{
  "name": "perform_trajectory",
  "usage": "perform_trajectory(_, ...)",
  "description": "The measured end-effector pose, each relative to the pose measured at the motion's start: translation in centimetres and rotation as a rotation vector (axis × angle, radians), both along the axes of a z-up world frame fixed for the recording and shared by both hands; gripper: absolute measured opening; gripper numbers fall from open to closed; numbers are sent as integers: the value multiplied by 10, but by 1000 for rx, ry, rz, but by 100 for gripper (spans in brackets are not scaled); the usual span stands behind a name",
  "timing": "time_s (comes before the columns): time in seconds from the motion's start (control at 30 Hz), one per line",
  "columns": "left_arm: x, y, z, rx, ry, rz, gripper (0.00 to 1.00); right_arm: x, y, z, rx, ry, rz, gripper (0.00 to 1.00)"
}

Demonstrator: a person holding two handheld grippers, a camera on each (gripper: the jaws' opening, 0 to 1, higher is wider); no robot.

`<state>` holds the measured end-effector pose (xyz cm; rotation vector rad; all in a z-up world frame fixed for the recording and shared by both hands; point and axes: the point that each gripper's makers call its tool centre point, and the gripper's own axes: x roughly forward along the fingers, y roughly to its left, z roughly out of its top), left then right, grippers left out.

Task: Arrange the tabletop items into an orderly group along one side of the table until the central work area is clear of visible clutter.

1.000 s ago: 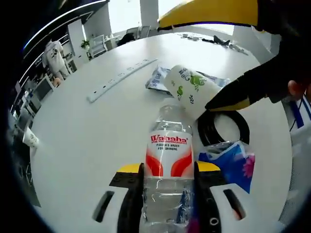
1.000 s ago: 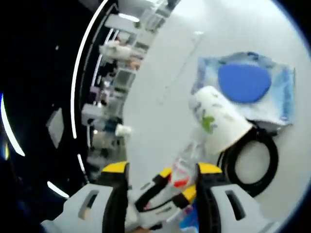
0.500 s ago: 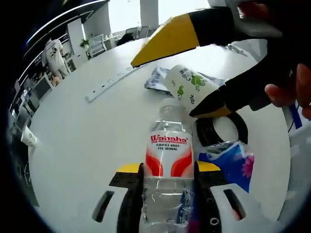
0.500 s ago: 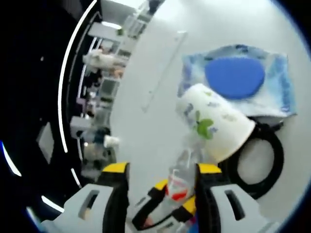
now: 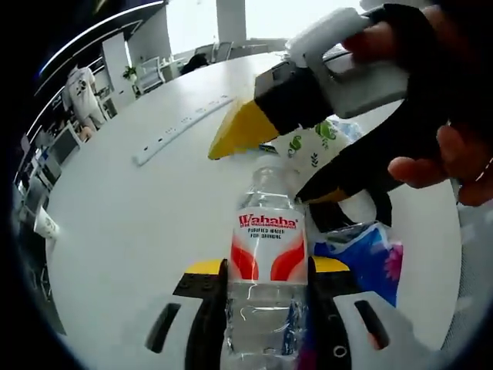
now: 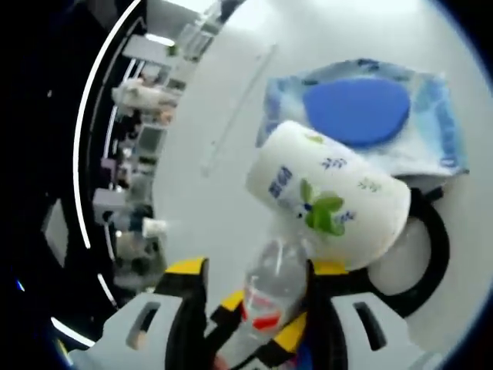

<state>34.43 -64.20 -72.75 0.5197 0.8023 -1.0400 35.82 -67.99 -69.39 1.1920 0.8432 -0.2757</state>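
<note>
Already clustered mid-frame in left gripper view: water bottle (image 5: 266, 254), paper roll (image 5: 312, 144), black cable coil (image 5: 362, 212), blue packet (image 5: 368, 258). Left gripper (image 5: 266, 271) jaws clamped on bottle. Right gripper (image 5: 281, 166) jaws apart, straddling roll from upper right. Power strip (image 5: 183, 127) apart, upper left, not yet grouped. Task seems partway.

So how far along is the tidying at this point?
Early. In hand: the left hand-held gripper is shut on the water bottle, while the open right hand-held gripper closes in on the white patterned roll. Left: the roll, wet-wipes pack, black cable coil, blue packet and power strip.
</note>
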Motion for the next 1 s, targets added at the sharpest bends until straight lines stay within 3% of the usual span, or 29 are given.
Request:
perform_trajectory(0.17,0,0,0,2,-5,-10,39,-1,0,-8,-39,26,-9,47)
perform_trajectory(0.53,-1,-1,-1,7,-24,-44,39,9,-11,-16,-99,14,-31,46)
perform_trajectory(0.8,0,-1,-2,7,-29,-52,39,4,-20,-28,-181,41,2,30)
perform_trajectory(1.0,-3,-1,-2,-6,-31,-48,39,4,-25,-32,-169,48,-44,25)
